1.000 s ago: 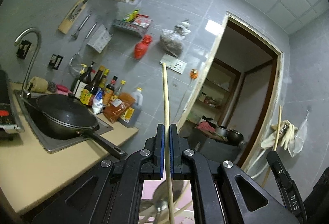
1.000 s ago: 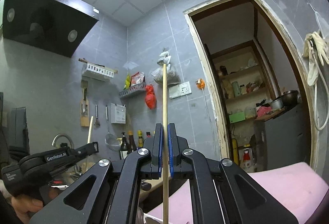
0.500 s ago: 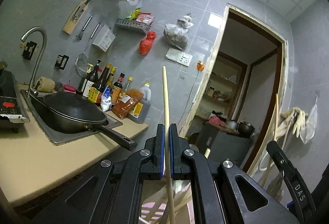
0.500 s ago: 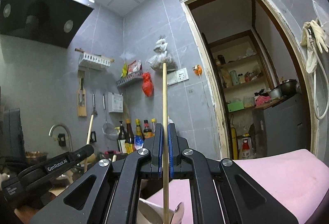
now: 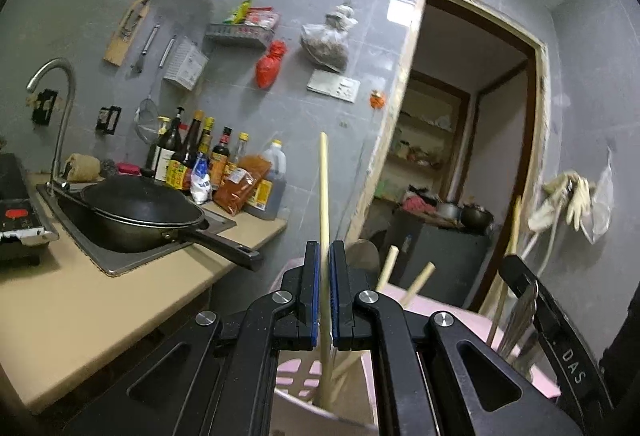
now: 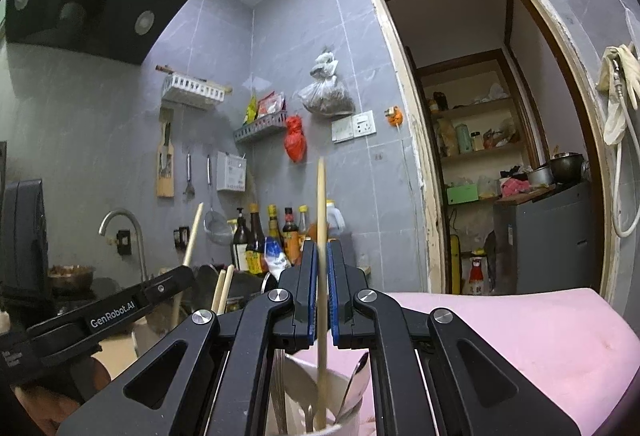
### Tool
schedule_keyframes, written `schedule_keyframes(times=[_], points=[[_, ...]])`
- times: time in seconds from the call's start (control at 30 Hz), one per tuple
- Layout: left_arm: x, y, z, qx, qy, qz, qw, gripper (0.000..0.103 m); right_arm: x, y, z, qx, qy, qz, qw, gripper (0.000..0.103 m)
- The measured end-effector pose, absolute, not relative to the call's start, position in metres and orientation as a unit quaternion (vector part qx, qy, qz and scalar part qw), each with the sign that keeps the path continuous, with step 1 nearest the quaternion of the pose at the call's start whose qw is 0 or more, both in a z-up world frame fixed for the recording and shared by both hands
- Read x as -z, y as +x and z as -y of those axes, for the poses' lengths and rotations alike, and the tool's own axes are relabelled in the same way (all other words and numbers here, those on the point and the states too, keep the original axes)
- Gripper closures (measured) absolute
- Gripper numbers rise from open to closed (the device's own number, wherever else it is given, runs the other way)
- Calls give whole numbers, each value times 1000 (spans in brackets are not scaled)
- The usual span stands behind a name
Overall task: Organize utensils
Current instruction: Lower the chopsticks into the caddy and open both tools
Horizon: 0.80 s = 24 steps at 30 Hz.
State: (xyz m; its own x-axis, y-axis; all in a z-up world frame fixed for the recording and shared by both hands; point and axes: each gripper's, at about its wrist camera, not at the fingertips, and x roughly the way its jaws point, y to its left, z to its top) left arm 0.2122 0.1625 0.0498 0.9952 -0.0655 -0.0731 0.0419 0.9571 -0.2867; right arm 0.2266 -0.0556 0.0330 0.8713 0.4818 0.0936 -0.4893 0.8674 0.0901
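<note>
Chopsticks, 1 per gripper: the left gripper [image 5: 325,292] is clamped on an upright chopstick [image 5: 324,188] whose lower end dips into a white cup [image 5: 320,414], so it looks lined up to be let go there. Right gripper [image 6: 320,290] pinches its own chopstick [image 6: 321,204] over a second white holder [image 6: 352,424] already carrying spoons [image 6: 356,384]. Both holders appear to sit on a pink stool [image 6: 520,332]. Beyond, the countertop [image 5: 80,300] edge and wok handle [image 5: 224,246] stand clear to the left.
</note>
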Motion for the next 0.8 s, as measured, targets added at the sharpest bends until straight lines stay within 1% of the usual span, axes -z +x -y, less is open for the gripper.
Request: schedule_keyframes(times=[0.17,0.27,0.3,0.33,0.37,0.4,0.43,0.5,0.6,0.63,0.67,0.7,0.73,0.77,0.8], points=[[-49,209,-159,44,-129,-59,989,98,-33,222,58,-256,39,22,966,97],[-50,210,-156,52,-125,-74,988,93,-34,219,61,-257,39,19,965,95],[-51,209,-156,52,-123,-78,988,90,-35,218,62,-257,40,18,965,94],[-51,208,-155,54,-121,-80,988,86,-36,216,63,-257,41,18,965,90],[-53,207,-154,56,-119,-84,988,84,-37,215,64,-257,42,18,965,83],[-54,206,-153,53,-115,-88,988,82,-39,214,65,-257,43,19,965,81],[-56,205,-152,50,-113,-90,988,77,-41,212,66,-257,44,20,965,80],[-60,203,-152,46,-112,-92,988,72,-45,208,68,-254,43,22,966,80],[-66,200,-155,42,-120,-96,987,63,-51,202,72,-250,45,26,967,76],[-67,199,-156,40,-122,-97,987,60,-53,199,74,-248,46,28,967,72],[-69,197,-157,39,-123,-97,987,59,-55,196,76,-247,48,28,968,65],[-71,193,-158,36,-122,-95,987,56,-55,194,78,-246,49,29,968,61],[-73,190,-158,35,-121,-94,988,51,-57,190,81,-247,52,30,967,56],[-75,186,-158,35,-121,-94,988,48,-58,187,83,-246,52,30,967,53],[-77,182,-158,37,-120,-94,988,42,-60,183,85,-244,51,29,968,53]])
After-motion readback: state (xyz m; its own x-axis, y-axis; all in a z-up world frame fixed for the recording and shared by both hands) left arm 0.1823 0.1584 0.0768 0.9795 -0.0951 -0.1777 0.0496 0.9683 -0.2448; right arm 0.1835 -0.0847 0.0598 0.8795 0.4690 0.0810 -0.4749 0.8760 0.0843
